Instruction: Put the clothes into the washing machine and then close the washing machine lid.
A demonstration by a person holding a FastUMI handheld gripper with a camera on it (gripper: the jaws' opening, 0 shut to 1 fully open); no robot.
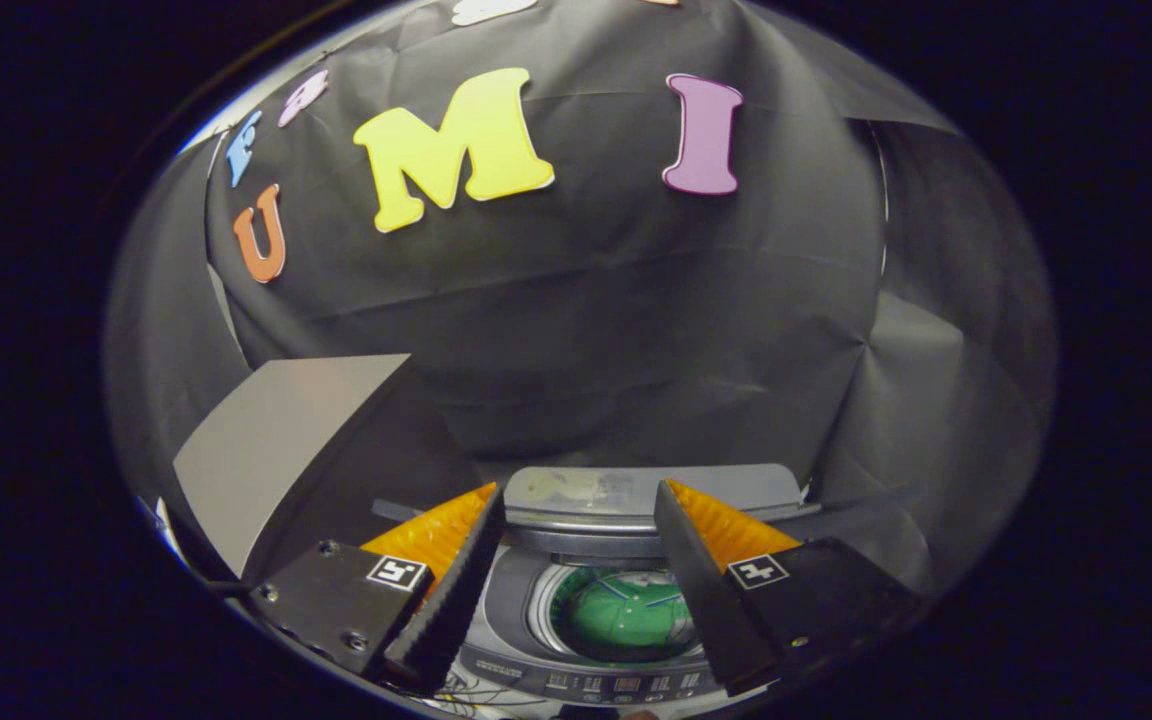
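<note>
With the gripper [579,525] spread and holding nothing above the washing machine [536,655], whose drum already holds the green clothes [626,615] at 6 o'clock, reach to the raised lid [626,495] at 12 o'clock and push it down evenly.

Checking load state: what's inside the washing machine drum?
A green garment lies in the drum of the washing machine, lid raised. The open tool hovers above, empty. Anything beneath the garment is covered.
</note>
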